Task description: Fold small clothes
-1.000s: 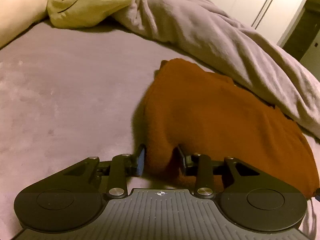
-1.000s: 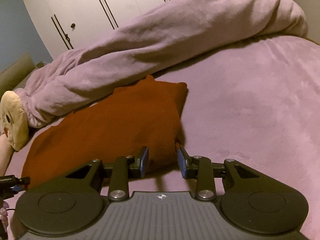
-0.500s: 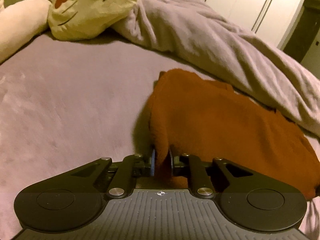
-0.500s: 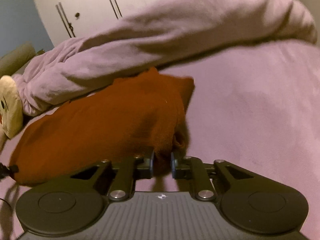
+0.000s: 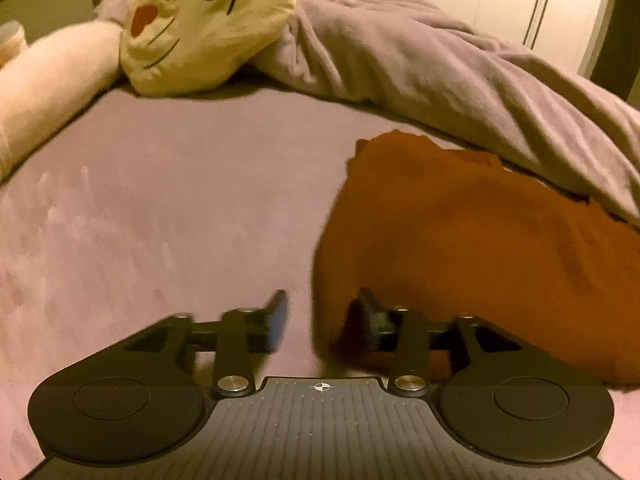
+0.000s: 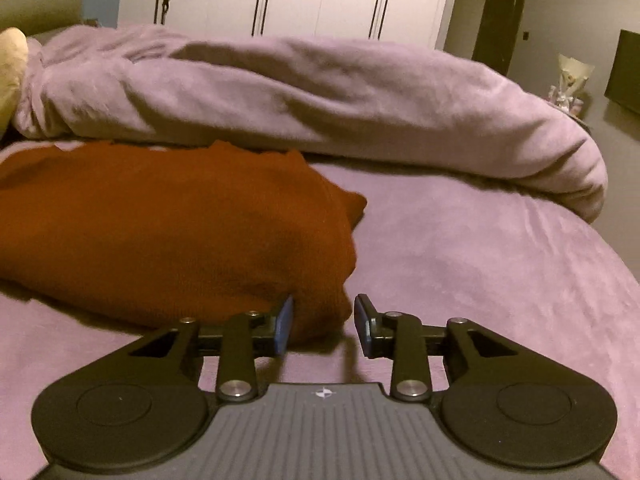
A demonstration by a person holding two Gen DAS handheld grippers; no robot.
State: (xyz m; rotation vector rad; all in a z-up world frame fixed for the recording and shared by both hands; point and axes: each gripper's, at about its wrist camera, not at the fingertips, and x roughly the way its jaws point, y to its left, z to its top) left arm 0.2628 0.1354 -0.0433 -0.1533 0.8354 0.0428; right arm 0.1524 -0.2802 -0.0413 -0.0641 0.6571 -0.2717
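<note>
Clothes here means one rust-brown piece of clothing lying on the purple bed, just in front of the rolled-up blanket. It looks folded over already, thick and puffy. The left gripper has its fingers spread wide, and one near corner of the brown piece sits between them without being pinched. The right gripper is wide too, with the other near corner lying loose between its fingers. So this looks like the letting-go step after a fold. Next, I think both grippers need to back off from the brown piece and find new edges for another fold. A cat pillow lies well away from it, at the blanket's far end.
</note>
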